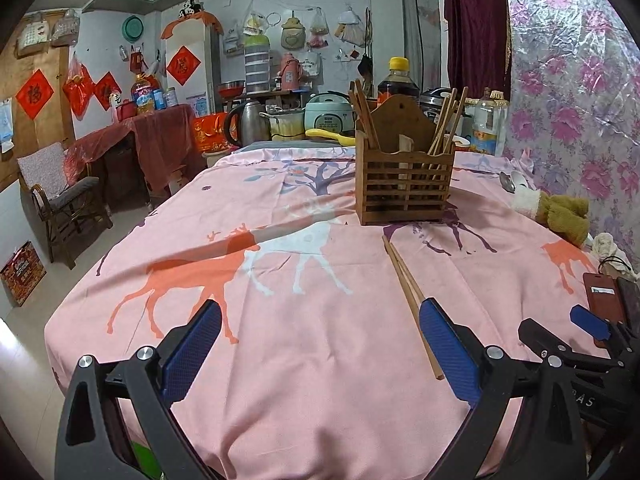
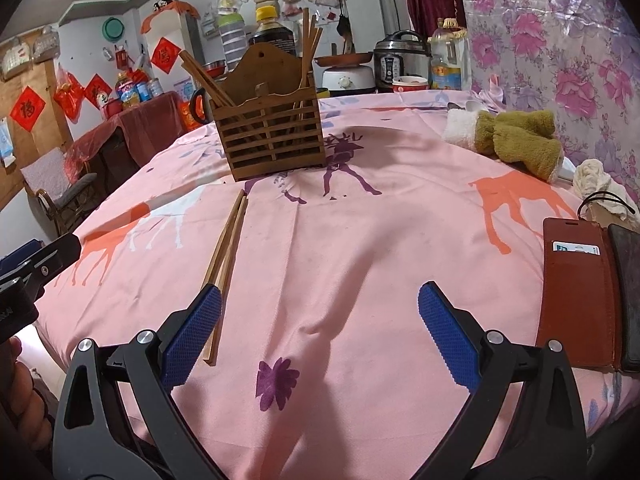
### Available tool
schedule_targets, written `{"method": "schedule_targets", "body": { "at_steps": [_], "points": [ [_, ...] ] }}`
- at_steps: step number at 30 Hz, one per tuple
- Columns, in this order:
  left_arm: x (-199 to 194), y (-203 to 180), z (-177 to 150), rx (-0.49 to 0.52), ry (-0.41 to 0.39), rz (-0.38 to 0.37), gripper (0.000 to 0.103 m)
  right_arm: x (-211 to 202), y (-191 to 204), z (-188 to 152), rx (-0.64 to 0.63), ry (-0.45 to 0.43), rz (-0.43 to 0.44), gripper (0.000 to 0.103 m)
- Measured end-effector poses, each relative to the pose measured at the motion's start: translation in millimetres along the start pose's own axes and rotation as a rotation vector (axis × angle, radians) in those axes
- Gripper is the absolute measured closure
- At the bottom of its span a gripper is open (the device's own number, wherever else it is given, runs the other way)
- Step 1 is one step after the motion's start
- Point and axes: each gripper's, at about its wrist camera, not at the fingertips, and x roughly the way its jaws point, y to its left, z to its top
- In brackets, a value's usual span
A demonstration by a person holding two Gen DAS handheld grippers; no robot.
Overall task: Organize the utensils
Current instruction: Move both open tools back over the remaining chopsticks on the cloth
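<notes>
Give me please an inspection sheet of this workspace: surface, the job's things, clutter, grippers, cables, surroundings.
Surface: table under a pink deer-print cloth, wrinkled.
Job's things: pair of chopsticks lying flat in front of the wooden utensil holder; the holder stands upright with more chopsticks inside.
Clutter: plush toy, brown wallet case, spoons by the wall.
Grippers: left gripper open, empty; right gripper open, empty; both low over the cloth, either side of the chopsticks.
Cables: thin black cord at the right edge.
Surroundings: rice cookers, bottles, kettle behind; armchair on the left.
</notes>
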Motion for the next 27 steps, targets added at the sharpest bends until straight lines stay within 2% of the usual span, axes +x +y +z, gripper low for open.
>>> {"method": "schedule_targets", "body": {
  "at_steps": [27],
  "points": [
    [6.6, 4.0, -2.6, -0.012, 0.021, 0.01, 0.006, -4.4, 15.6, -4.9, -0.069, -0.01, 0.035, 0.008]
  ]
}}
